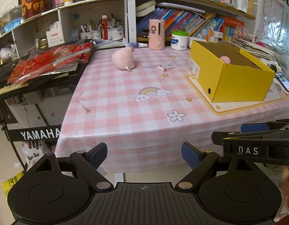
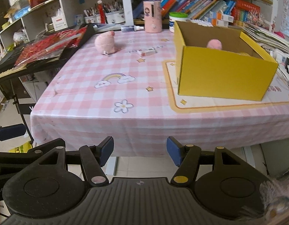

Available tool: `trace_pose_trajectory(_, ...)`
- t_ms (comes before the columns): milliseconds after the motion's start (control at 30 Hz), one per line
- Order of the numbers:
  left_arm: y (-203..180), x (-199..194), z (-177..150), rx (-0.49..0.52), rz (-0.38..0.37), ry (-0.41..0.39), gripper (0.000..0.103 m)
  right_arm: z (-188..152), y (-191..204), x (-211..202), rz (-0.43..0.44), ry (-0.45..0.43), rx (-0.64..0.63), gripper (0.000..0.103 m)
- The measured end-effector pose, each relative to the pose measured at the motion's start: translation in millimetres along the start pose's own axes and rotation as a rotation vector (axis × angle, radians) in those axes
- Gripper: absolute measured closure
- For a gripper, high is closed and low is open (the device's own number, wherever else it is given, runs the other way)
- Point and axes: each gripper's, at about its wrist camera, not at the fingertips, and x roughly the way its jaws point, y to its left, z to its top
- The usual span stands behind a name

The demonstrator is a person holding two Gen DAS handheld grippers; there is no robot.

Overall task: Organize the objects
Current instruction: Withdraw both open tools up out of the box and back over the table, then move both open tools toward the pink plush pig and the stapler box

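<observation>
A pink plush toy lies at the far side of the pink checked tablecloth. A small white carton lies to its right. An open yellow box stands on the right with a pink round thing inside. My left gripper hangs in front of the table's near edge, open and holding nothing. My right gripper is beside it, also open with nothing between its pads. Each gripper's fingers show at the edge of the other's view.
A pink cylinder, a white jar and a small bottle stand along the table's far edge. A keyboard with red packets adjoins the table's left side. Shelves of books rise behind. A phone lies right of the box.
</observation>
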Motion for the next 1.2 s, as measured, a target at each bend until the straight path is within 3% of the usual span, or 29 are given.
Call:
trace_pose_trajectory(600, 19, 16, 11, -0.029, -0.015, 0.003, 0.015, 15, 16, 11, -0.025, -0.015, -0.008, 0.042)
trace_pose_trajectory(1200, 34, 78, 56, -0.069, 0.007, 0.041, 0.015, 66, 12, 73, -0.015, 0.009, -0.025, 0.042)
